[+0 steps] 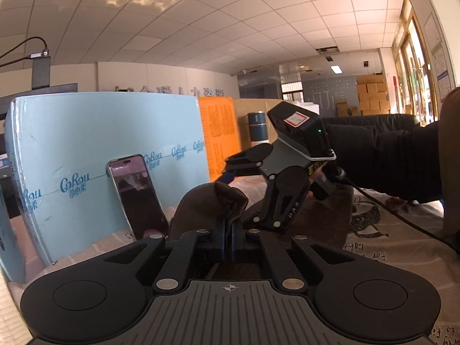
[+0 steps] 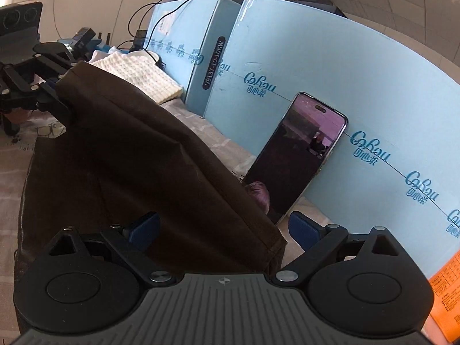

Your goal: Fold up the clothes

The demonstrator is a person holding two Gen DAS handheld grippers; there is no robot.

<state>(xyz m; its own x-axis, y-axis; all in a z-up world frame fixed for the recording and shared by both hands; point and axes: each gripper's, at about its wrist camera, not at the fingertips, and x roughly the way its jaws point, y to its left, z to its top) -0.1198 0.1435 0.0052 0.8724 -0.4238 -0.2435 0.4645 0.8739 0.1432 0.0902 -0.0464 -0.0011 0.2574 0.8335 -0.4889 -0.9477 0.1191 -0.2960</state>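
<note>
A dark brown garment lies partly lifted over the patterned table cover. My left gripper is shut on a bunched corner of the brown garment; in the right wrist view the left gripper holds that corner up at the far left. My right gripper is open, its blue pads wide apart, and the garment's near edge lies between them without being pressed. From the left wrist view the right gripper hovers just beyond the raised corner, held by a black-sleeved arm.
Light blue cartons stand along the table's back, with a phone leaning on the nearer one. A white waffle towel lies folded behind the garment. An orange box stands beside the carton. A black cable trails across the cover.
</note>
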